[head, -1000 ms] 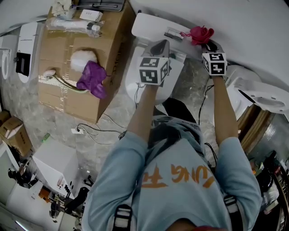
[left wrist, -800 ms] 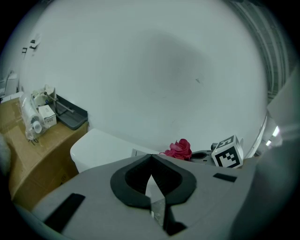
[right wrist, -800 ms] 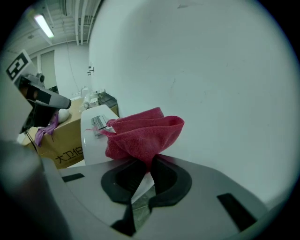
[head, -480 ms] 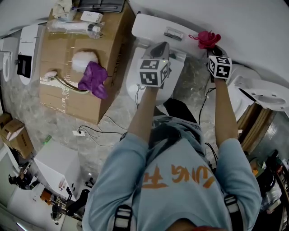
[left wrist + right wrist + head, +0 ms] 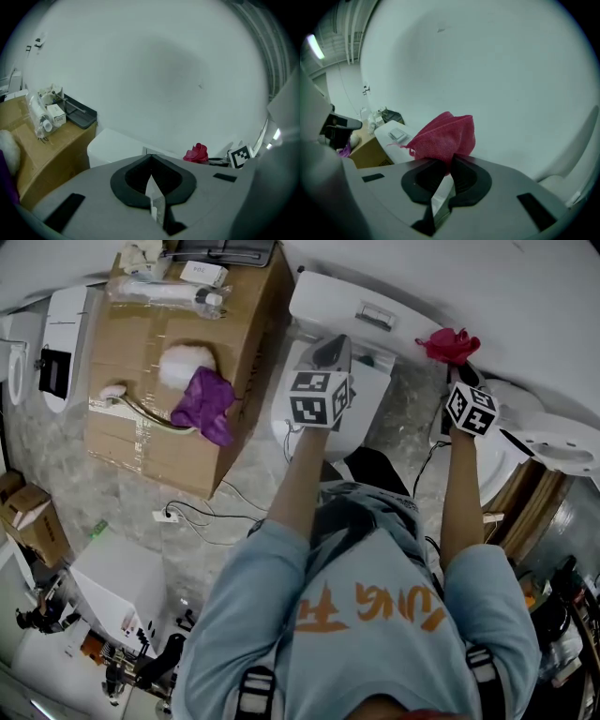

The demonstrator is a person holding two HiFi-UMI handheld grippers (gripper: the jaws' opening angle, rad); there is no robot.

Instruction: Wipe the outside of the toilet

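Pinching a bunched red cloth [image 5: 445, 136] in the closed jaws of the right gripper [image 5: 449, 172], just off the right end of the toilet tank [image 5: 339, 298] by the wall, probably lined up to wipe the tank's side. Keeping the left gripper [image 5: 151, 174] shut on nothing, parked above the toilet lid [image 5: 366, 388], clear of the wiping.

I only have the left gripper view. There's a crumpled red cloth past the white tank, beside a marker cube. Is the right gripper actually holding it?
Observer: Yes. In the right gripper view, the right gripper is shut on the crumpled red cloth.
Operator: Is it on the tank?
Observer: The head view puts it just past the right end of the white toilet tank, not over the lid.
Operator: Any other cloth around?
Observer: A purple cloth lies on the brown cardboard box, left of the toilet.
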